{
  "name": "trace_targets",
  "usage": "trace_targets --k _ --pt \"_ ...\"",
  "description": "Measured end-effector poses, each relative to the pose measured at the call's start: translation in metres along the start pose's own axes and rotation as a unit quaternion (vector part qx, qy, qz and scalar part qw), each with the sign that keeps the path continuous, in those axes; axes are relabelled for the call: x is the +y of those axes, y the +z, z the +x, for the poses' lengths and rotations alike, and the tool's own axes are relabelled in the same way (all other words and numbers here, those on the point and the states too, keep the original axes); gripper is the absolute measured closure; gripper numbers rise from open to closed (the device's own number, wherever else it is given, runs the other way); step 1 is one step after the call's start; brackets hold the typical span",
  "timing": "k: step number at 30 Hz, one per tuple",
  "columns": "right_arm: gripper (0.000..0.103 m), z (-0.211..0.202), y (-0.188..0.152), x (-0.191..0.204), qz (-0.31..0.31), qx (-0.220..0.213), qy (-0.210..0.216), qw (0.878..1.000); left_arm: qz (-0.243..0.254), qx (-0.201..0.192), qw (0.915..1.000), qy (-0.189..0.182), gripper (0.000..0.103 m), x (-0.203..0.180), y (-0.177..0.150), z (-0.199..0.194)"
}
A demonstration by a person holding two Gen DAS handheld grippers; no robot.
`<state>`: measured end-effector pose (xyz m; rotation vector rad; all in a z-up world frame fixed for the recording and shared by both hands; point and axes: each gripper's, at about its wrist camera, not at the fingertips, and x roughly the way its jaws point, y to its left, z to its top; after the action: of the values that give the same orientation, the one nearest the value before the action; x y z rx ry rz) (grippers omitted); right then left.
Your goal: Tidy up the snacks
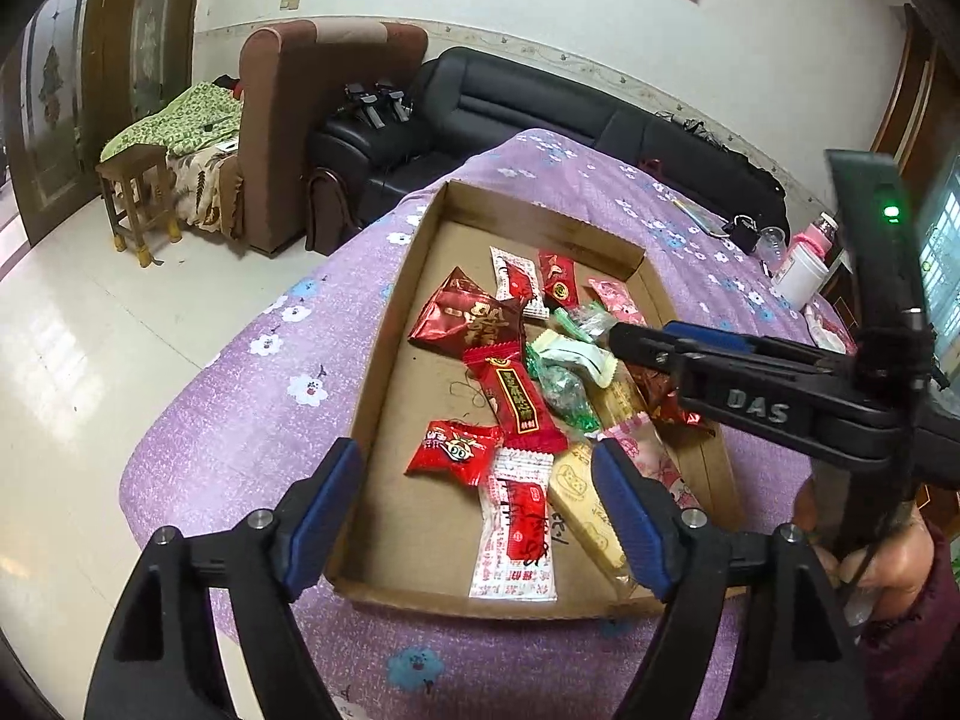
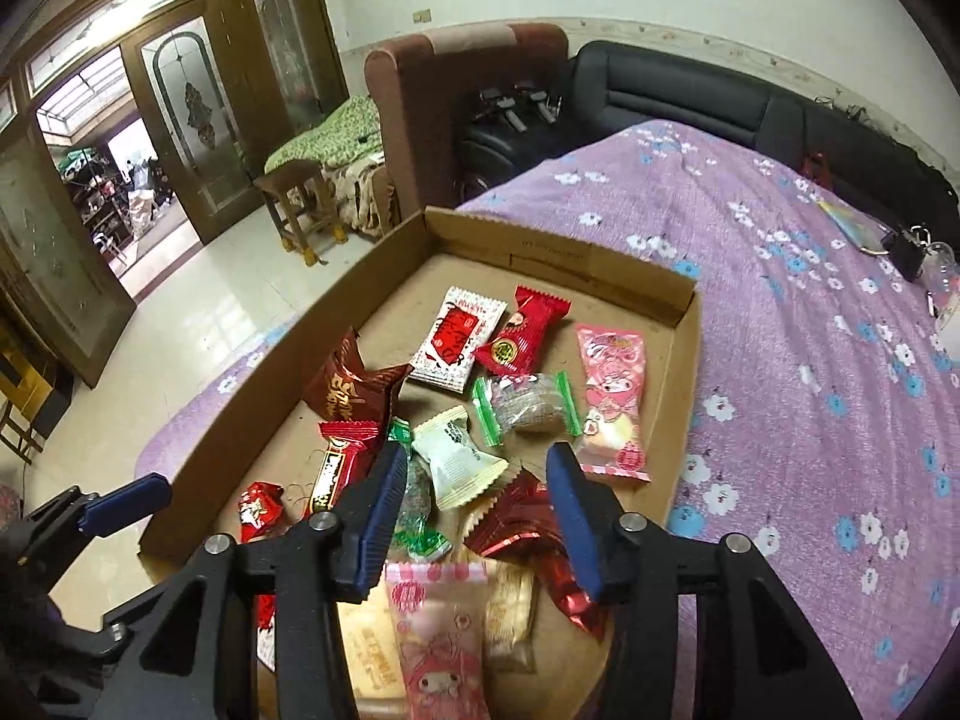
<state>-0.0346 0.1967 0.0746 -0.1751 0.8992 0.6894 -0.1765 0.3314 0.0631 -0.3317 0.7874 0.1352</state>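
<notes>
A shallow cardboard tray (image 1: 384, 360) (image 2: 540, 246) lies on the purple flowered cloth and holds several wrapped snacks. Among them are a dark red pouch (image 1: 462, 315), a red candy packet (image 1: 459, 450), a long white-and-red packet (image 1: 516, 534), a cream packet (image 2: 456, 456), a clear green-ended packet (image 2: 528, 405) and a pink packet (image 2: 612, 384). My left gripper (image 1: 477, 450) hovers open over the tray's near end, nothing pressed between its blue pads. My right gripper (image 2: 477, 456) stands open above the cream packet and a red foil wrapper; it reaches in from the right in the left wrist view (image 1: 624, 339).
The purple cloth (image 2: 810, 360) covers a table with bare room to the tray's right. A padlock with keys (image 2: 906, 252), a plastic cup (image 1: 771, 240) and a white container (image 1: 801, 276) sit at the far right. A black sofa (image 1: 528, 96), brown armchair (image 1: 288, 120) and wooden stool (image 1: 138, 192) stand beyond.
</notes>
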Motion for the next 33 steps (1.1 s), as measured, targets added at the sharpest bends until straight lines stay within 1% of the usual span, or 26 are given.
trace_targets --k 2,6,10,15,17,20,21,22,23,24,25,26,27,28,29,30,31,32,33 --pt "0.049 -0.007 -0.002 -0.003 0.003 -0.006 -0.001 1.000 0.003 -0.001 1.0000 0.002 0.025 -0.003 0.000 -0.001" --pt "0.044 -0.017 -0.009 -0.012 0.017 -0.015 -0.002 1.000 0.014 -0.004 0.9999 0.010 0.024 -0.012 0.000 -0.004" --pt "0.044 -0.027 -0.021 -0.024 0.031 -0.017 -0.002 0.999 0.022 -0.003 0.9996 0.016 0.023 -0.022 -0.001 -0.005" --pt "0.043 -0.041 -0.037 -0.045 0.059 -0.024 -0.005 0.998 0.030 -0.002 0.9990 0.034 0.022 -0.035 -0.003 -0.006" --pt "0.042 -0.049 -0.044 -0.055 0.071 -0.029 -0.007 0.997 0.034 -0.011 0.9983 0.046 0.022 -0.040 -0.003 -0.009" --pt "0.040 -0.059 -0.053 -0.066 0.078 -0.038 -0.016 0.996 0.033 -0.040 0.9963 0.069 0.022 -0.048 -0.002 -0.018" --pt "0.040 -0.064 -0.057 -0.069 0.080 -0.043 -0.021 0.996 0.030 -0.056 0.9948 0.079 0.022 -0.050 -0.001 -0.024" --pt "0.039 -0.066 -0.059 -0.071 0.080 -0.045 -0.022 0.996 0.027 -0.082 0.9913 0.100 0.022 -0.052 -0.001 -0.032" --pt "0.039 -0.070 -0.063 -0.073 0.080 -0.048 -0.025 0.995 0.025 -0.099 0.9880 0.116 0.016 -0.054 -0.001 -0.038" --pt "0.039 -0.074 -0.067 -0.074 0.079 -0.053 -0.027 0.995 0.018 -0.134 0.9792 0.151 0.010 -0.057 -0.001 -0.050" --pt "0.039 -0.077 -0.070 -0.074 0.077 -0.056 -0.028 0.995 0.013 -0.166 0.9696 0.179 0.000 -0.060 -0.002 -0.062" --pt "0.039 -0.081 -0.073 -0.074 0.075 -0.059 -0.029 0.995 0.010 -0.191 0.9629 0.191 0.000 -0.062 -0.002 -0.072" --pt "0.039 -0.084 -0.077 -0.072 0.071 -0.064 -0.032 0.995 0.007 -0.223 0.9549 0.195 0.000 -0.063 -0.005 -0.083" --pt "0.039 -0.087 -0.080 -0.070 0.066 -0.068 -0.033 0.995 0.003 -0.246 0.9497 0.194 0.000 -0.064 -0.008 -0.091" --pt "0.038 -0.090 -0.083 -0.067 0.060 -0.071 -0.035 0.995 -0.006 -0.263 0.9462 0.188 0.000 -0.063 -0.012 -0.095" --pt "0.037 -0.092 -0.086 -0.065 0.053 -0.074 -0.037 0.995 -0.014 -0.266 0.9456 0.187 0.000 -0.062 -0.014 -0.097" --pt "0.036 -0.093 -0.089 -0.064 0.048 -0.076 -0.038 0.995 -0.014 -0.250 0.9488 0.192 0.000 -0.062 -0.011 -0.094" --pt "0.036 -0.095 -0.091 -0.061 0.041 -0.079 -0.042 0.995 -0.009 -0.232 0.9532 0.193 0.000 -0.062 -0.009 -0.089" --pt "0.035 -0.097 -0.094 -0.057 0.031 -0.083 -0.047 0.995 0.002 -0.208 0.9594 0.191 0.000 -0.064 -0.007 -0.083"
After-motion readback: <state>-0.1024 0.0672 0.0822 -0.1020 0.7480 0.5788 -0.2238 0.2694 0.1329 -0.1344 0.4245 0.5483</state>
